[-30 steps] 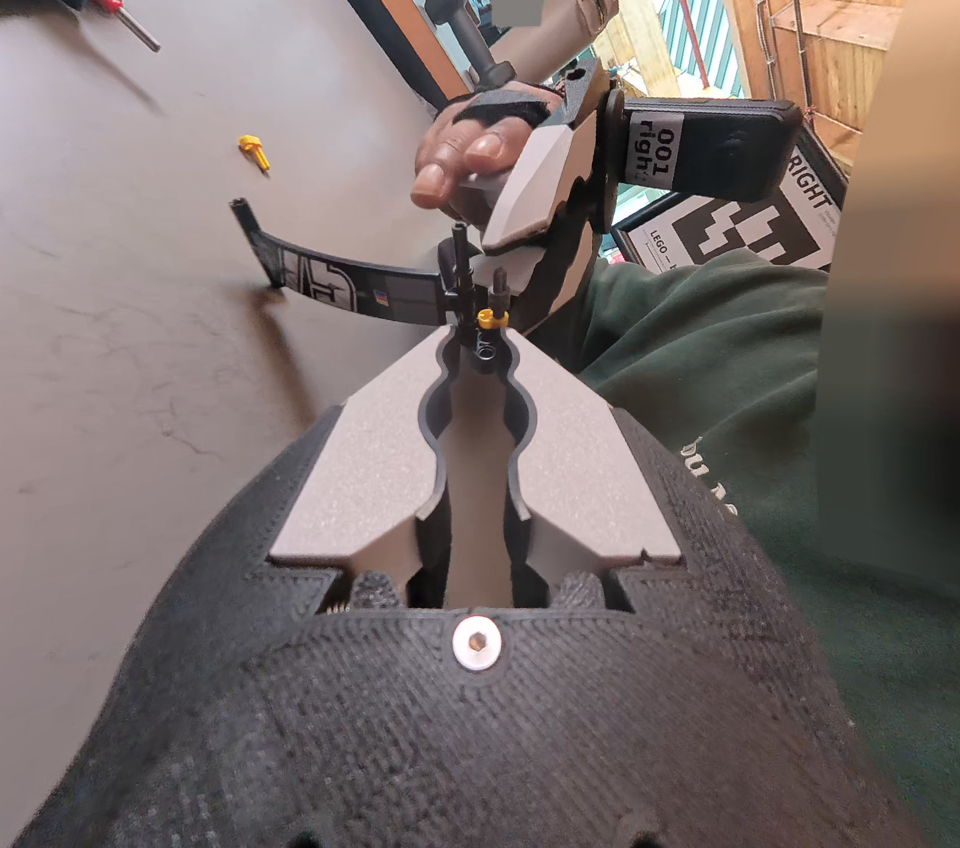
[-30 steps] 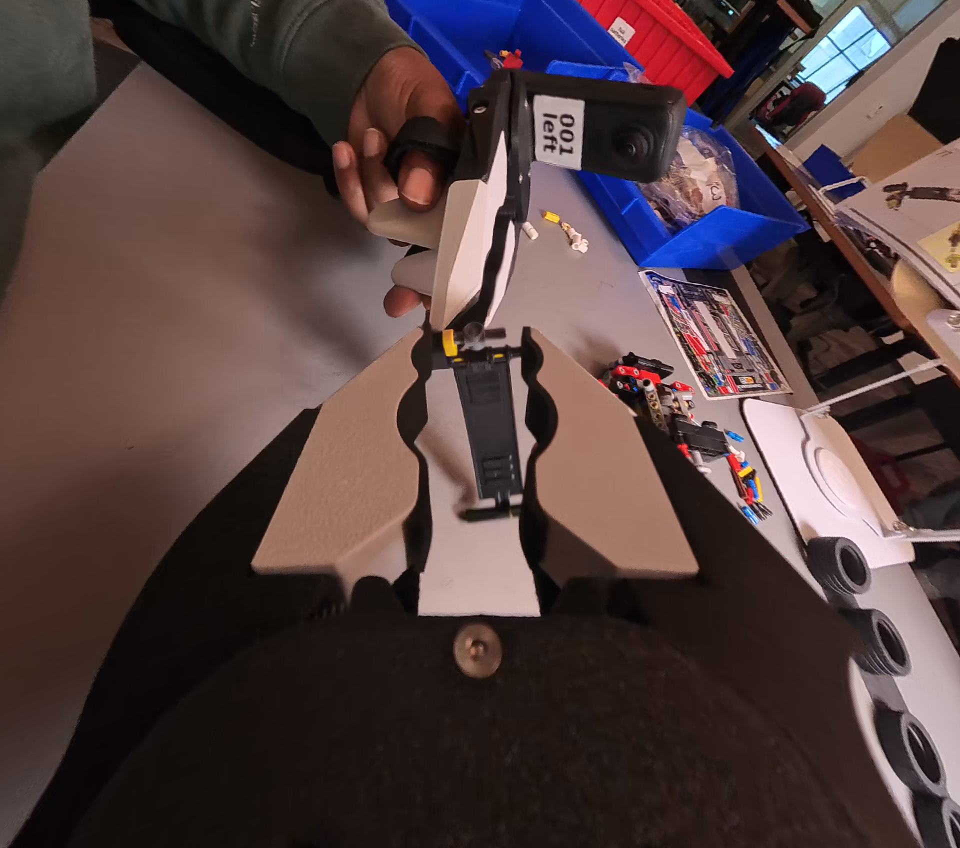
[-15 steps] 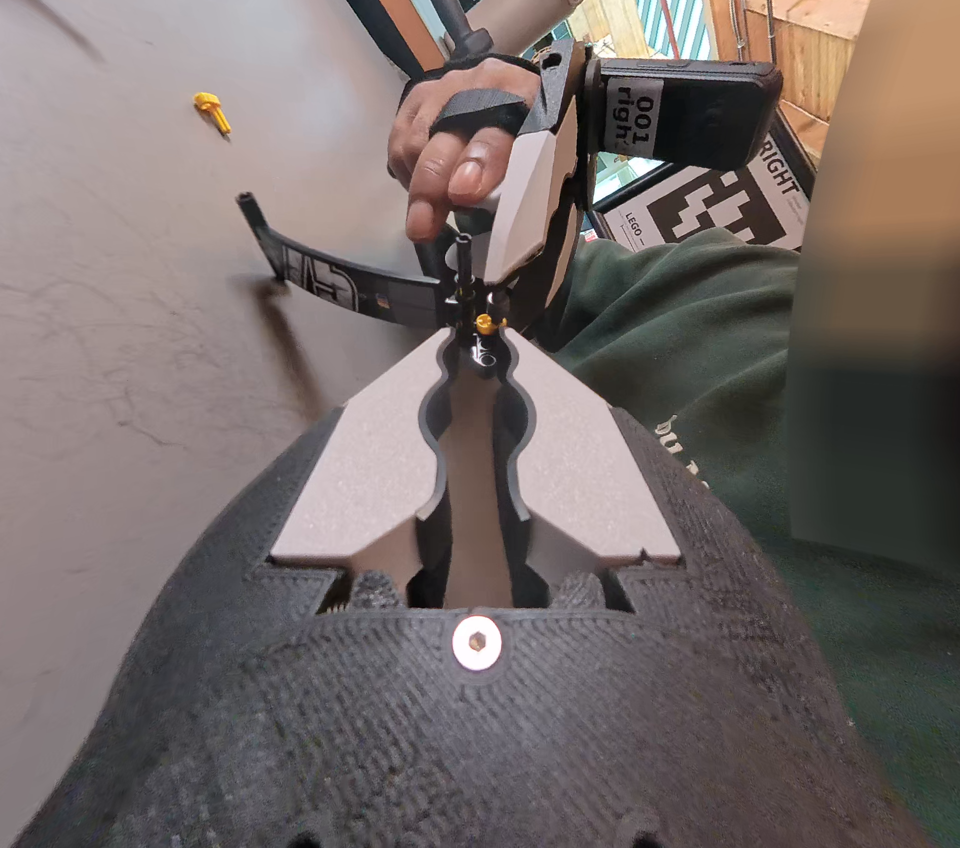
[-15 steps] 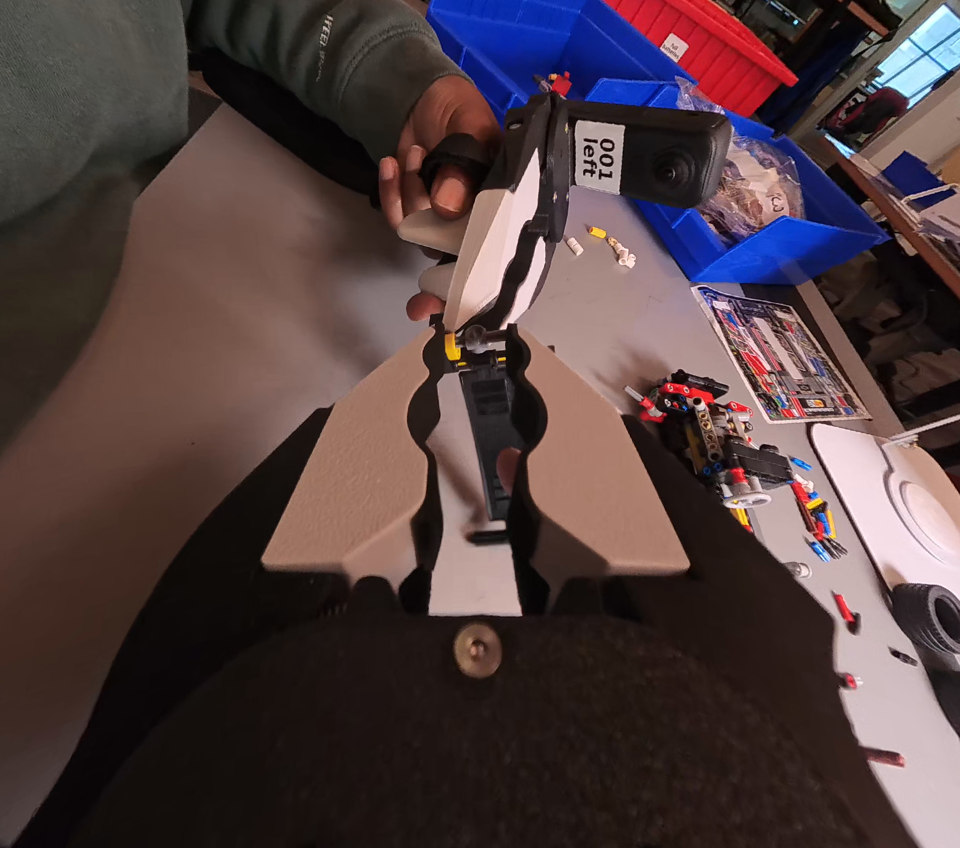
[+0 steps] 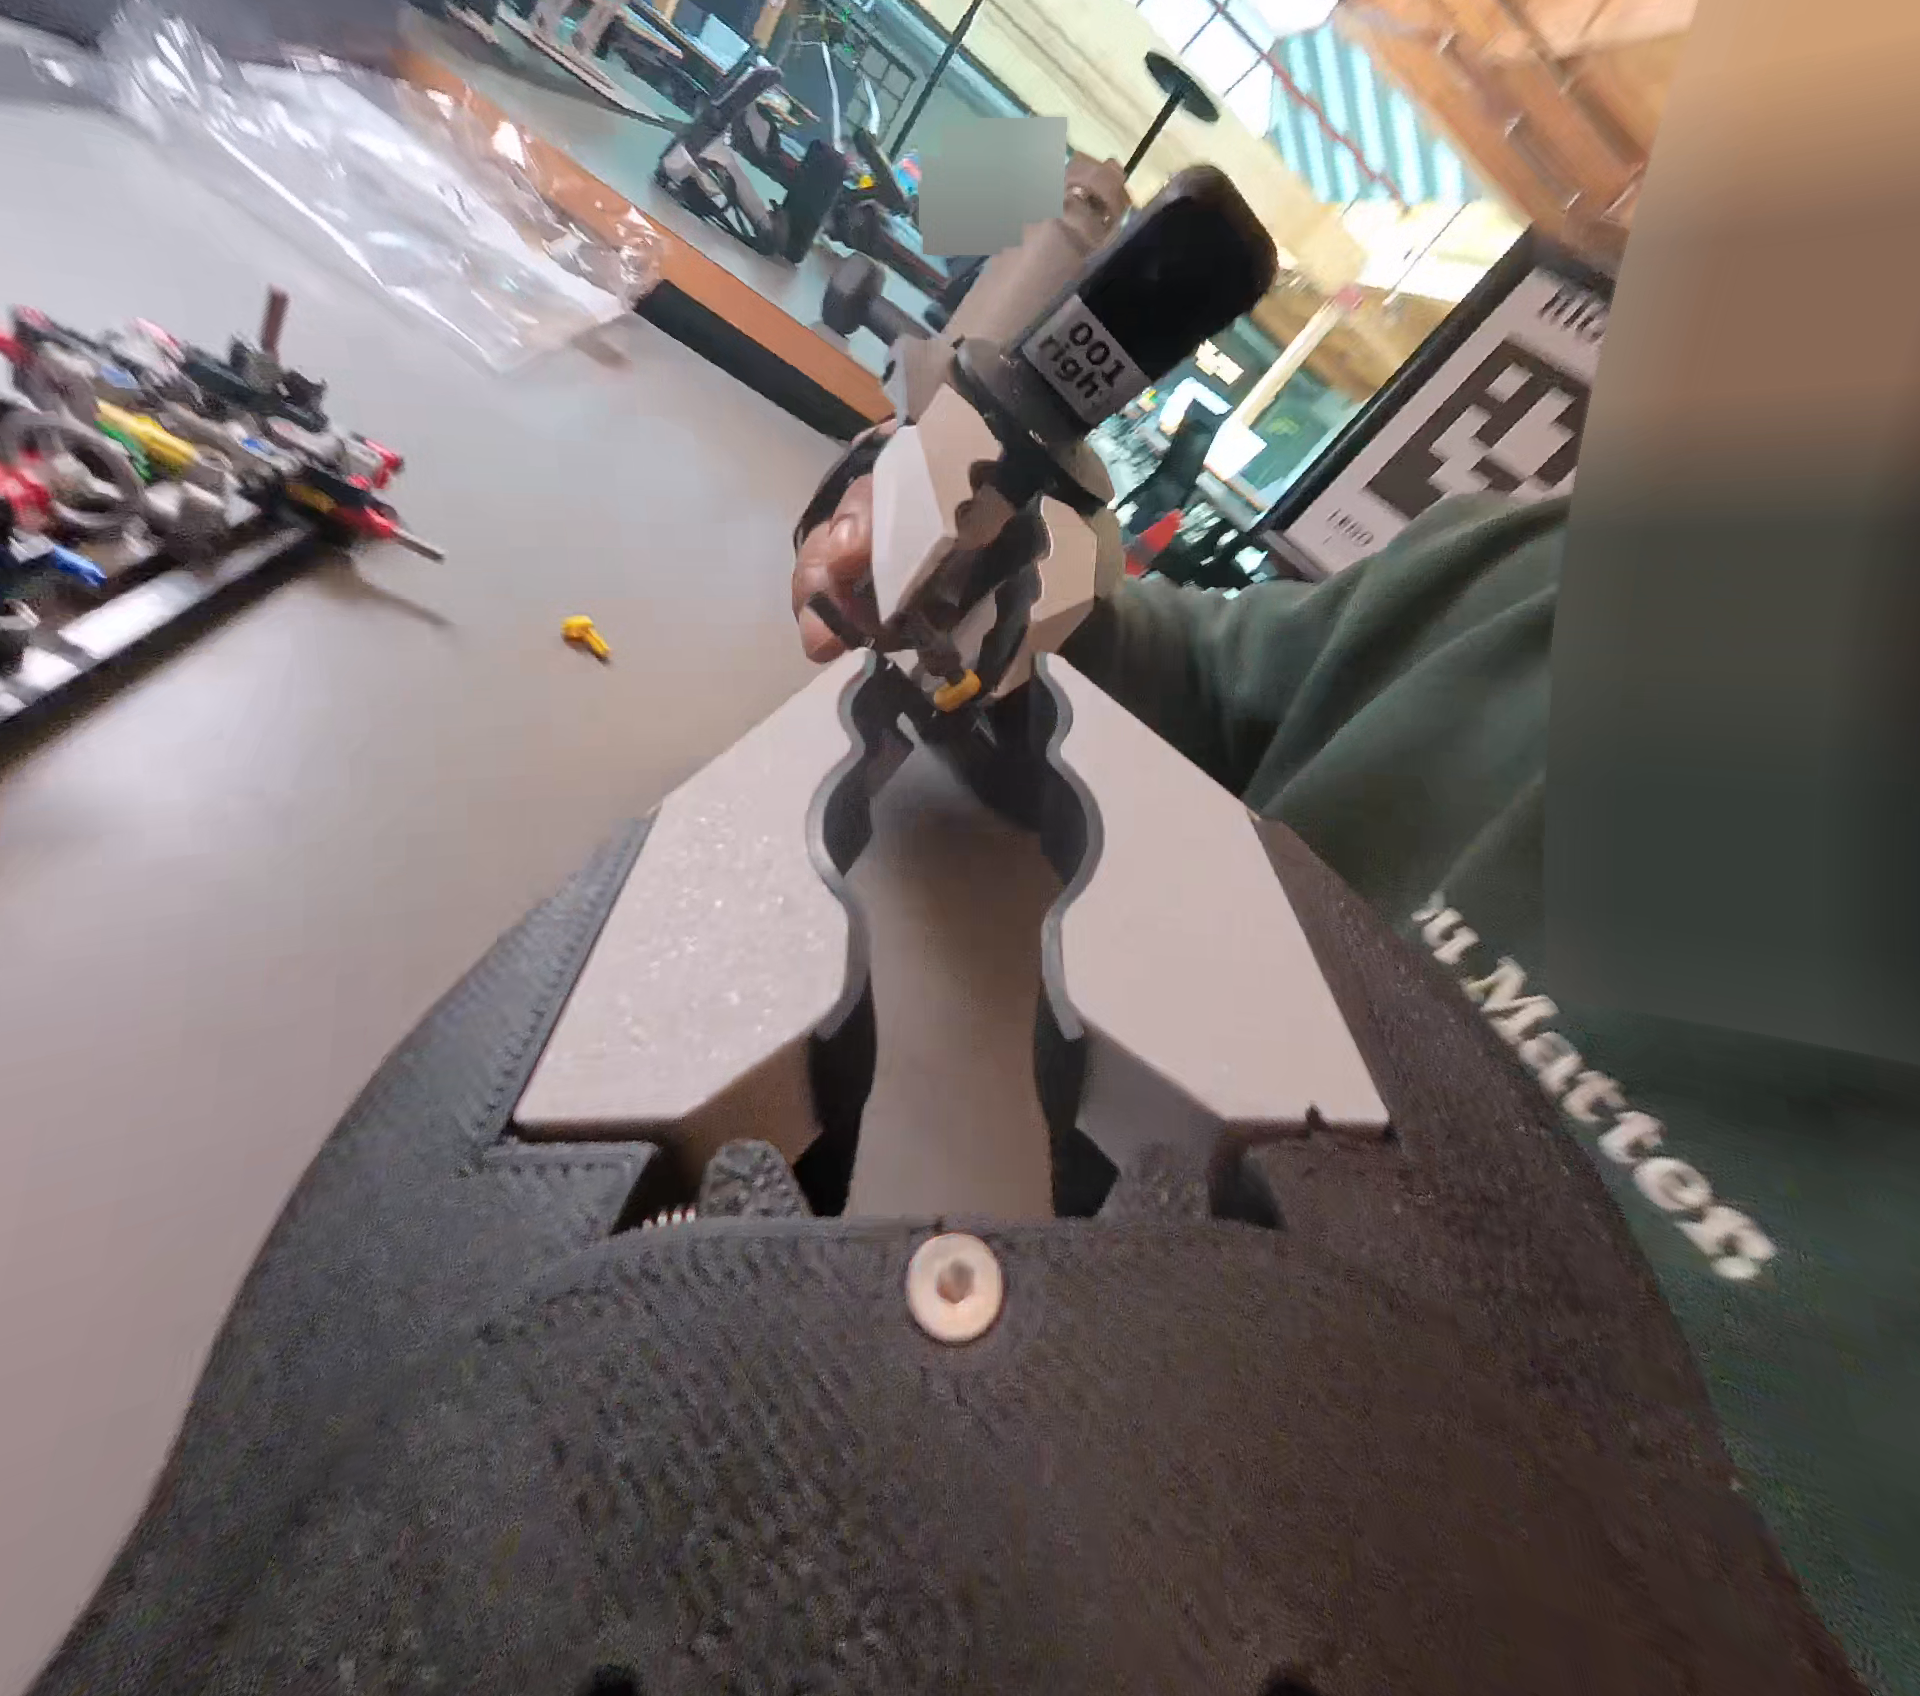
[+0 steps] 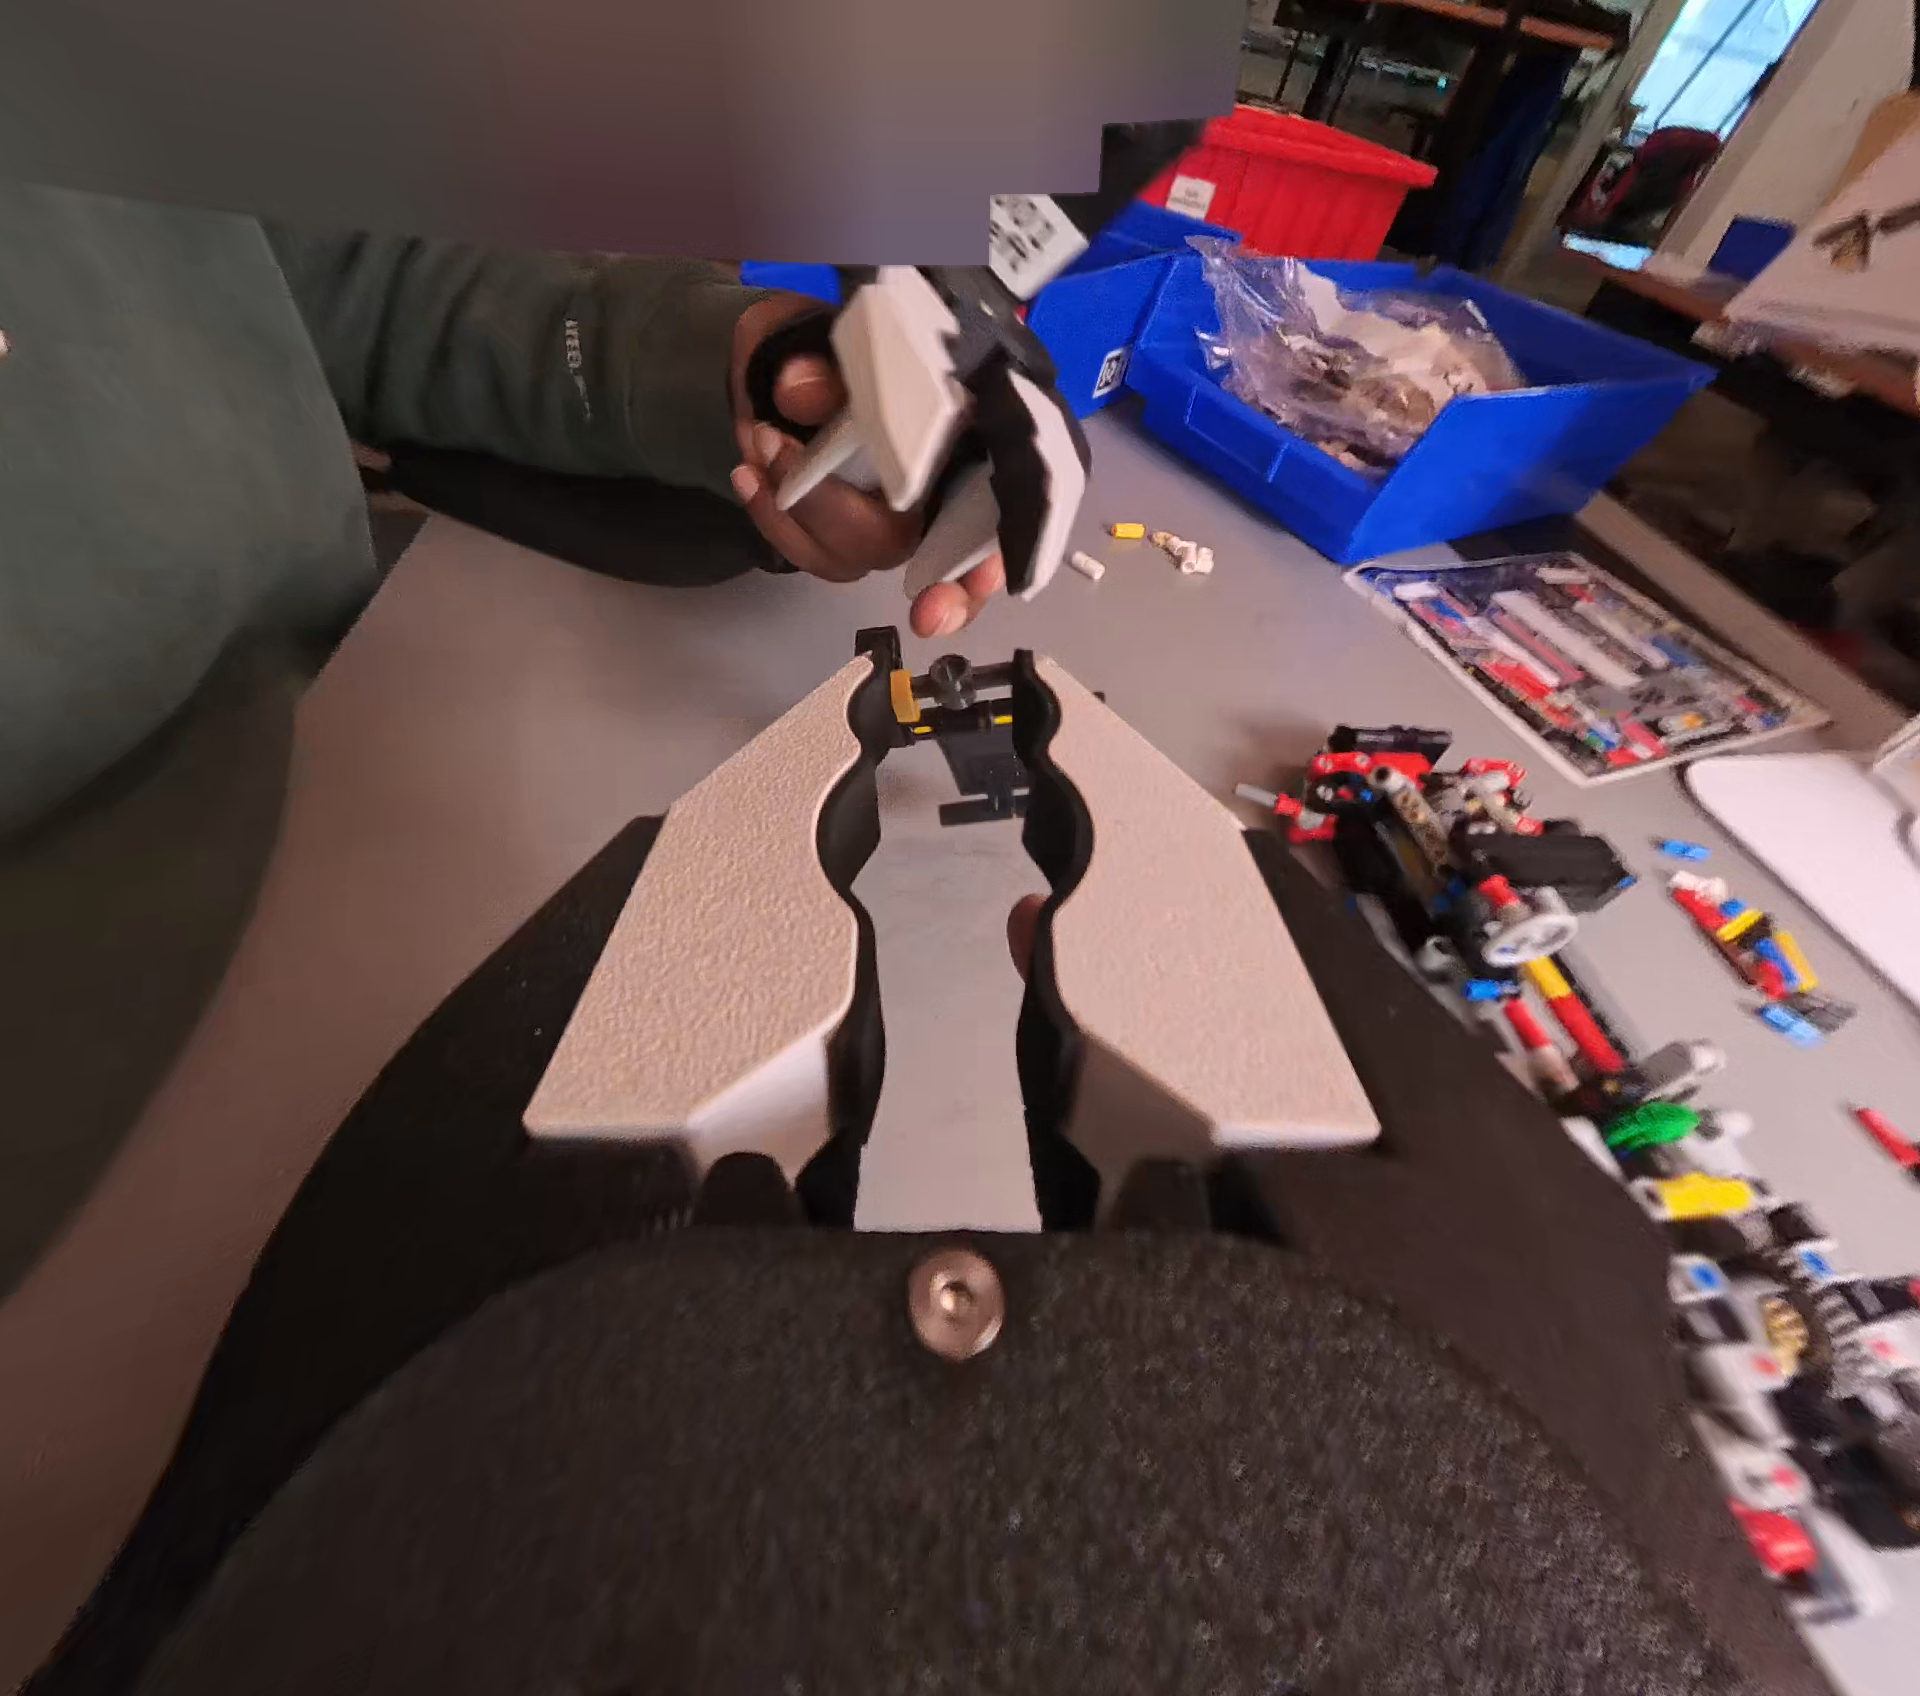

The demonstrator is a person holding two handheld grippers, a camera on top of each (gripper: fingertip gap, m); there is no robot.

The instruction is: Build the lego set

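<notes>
1. The left tool (image 5: 951,711) has pale, grainy fingers with wavy black inner edges; they stand parted with nothing between them. In the right wrist view it hangs at twelve o'clock, above and apart from the piece.
2. The right tool (image 6: 951,690) is clamped on a small black lego assembly (image 6: 971,737) at its fingertips: a thin cross-axle with a yellow bushing (image 6: 902,696) and a flat dark panel hanging below, held above the smooth grey table (image 6: 520,711).
3. At three o'clock in the right wrist view lies a half-built lego model (image 6: 1455,846), a knobbly mass of black, red and grey beams, with loose coloured pins beside it.
4. At two o'clock, a glossy blue plastic bin (image 6: 1434,441) holds crinkled clear bags; a flat printed sheet (image 6: 1579,659) lies just beside it.
5. In the left wrist view, a lone yellow peg (image 5: 585,634) sits at ten o'clock.
</notes>
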